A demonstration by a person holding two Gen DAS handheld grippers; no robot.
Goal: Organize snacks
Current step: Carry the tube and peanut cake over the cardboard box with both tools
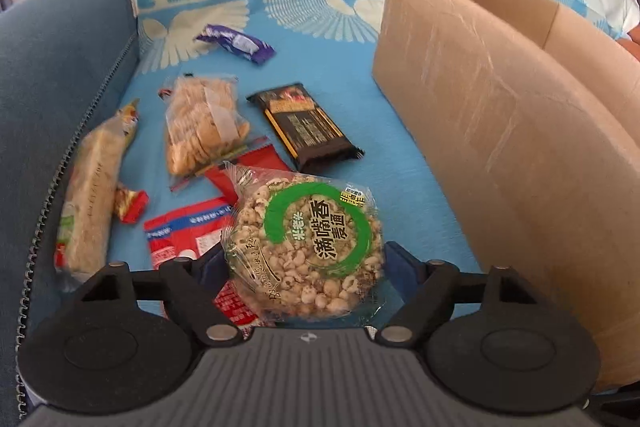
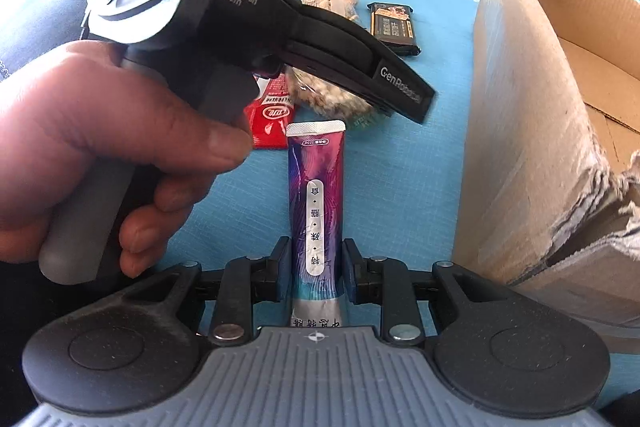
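The left hand-held gripper (image 1: pixel 304 267) straddles the round puffed-grain cake (image 1: pixel 306 247) on the blue sofa cover (image 1: pixel 400 187), jaws spread either side, while the right hand-held gripper (image 2: pixel 316 273) pinches the purple stick sachet (image 2: pixel 316 203), its long axis pointing away, beside the cardboard box (image 2: pixel 520 147).

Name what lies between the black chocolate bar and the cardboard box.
Nothing: between the black chocolate bar and the cardboard box only bare blue cloth shows, seen in both wrist views.
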